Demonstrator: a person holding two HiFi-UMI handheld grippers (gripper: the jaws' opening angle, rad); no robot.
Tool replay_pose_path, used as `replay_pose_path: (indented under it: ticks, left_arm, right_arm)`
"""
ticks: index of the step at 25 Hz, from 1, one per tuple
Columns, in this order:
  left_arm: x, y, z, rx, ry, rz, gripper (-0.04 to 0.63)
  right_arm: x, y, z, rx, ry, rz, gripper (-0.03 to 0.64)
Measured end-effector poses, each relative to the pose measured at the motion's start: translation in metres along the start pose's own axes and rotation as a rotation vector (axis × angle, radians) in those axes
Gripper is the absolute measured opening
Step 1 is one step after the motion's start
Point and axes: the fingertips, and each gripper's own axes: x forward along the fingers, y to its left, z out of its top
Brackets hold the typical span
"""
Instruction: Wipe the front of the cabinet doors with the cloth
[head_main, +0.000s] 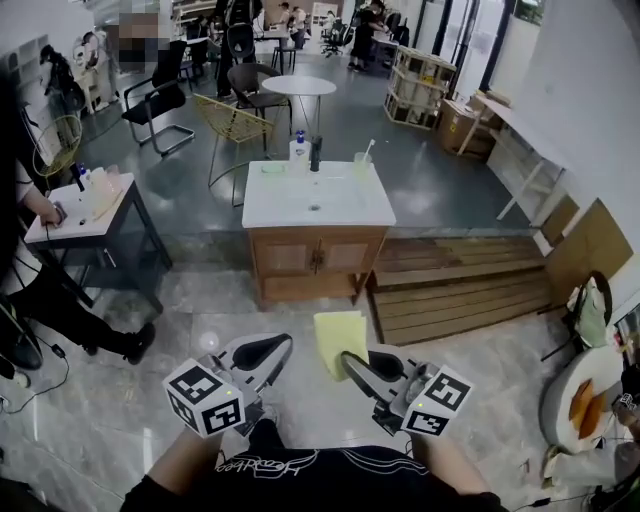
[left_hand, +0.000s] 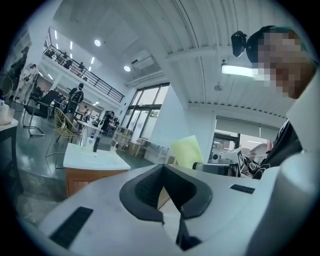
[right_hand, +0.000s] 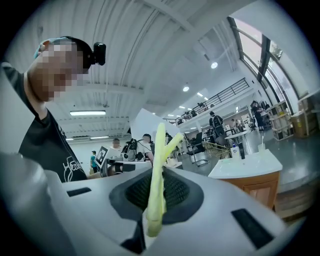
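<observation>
The wooden cabinet (head_main: 315, 262) with two doors and a white basin top stands on the floor ahead of me, an arm's reach or more away. My right gripper (head_main: 352, 362) is shut on a yellow cloth (head_main: 340, 340), which stands up between its jaws (right_hand: 159, 165). My left gripper (head_main: 272, 350) is beside it, shut with nothing in it. Both grippers are held low in front of my body, short of the cabinet doors. In the left gripper view the cloth (left_hand: 187, 151) shows to the right and the cabinet (left_hand: 90, 174) to the left.
A soap bottle (head_main: 298, 150), a faucet (head_main: 316, 153) and a cup (head_main: 361, 166) stand on the basin top. Wooden decking (head_main: 460, 290) lies right of the cabinet. A dark side table (head_main: 85, 220) and a person are at the left. Chairs and a round table stand behind.
</observation>
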Motion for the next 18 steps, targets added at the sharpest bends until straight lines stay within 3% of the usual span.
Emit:
replay_pose_path:
  ticks: [7, 18]
  left_arm:
    - [-0.008, -0.074, 0.007, 0.065, -0.034, -0.015, 0.005]
    - [-0.018, -0.125, 0.005, 0.095, -0.055, -0.008, 0.005]
  right_arm:
    - [-0.049, 0.038, 0.001, -0.046, 0.002, 0.003, 0.040]
    - [-0.089, 0.067, 0.008, -0.071, -0.042, 0.030, 0.040]
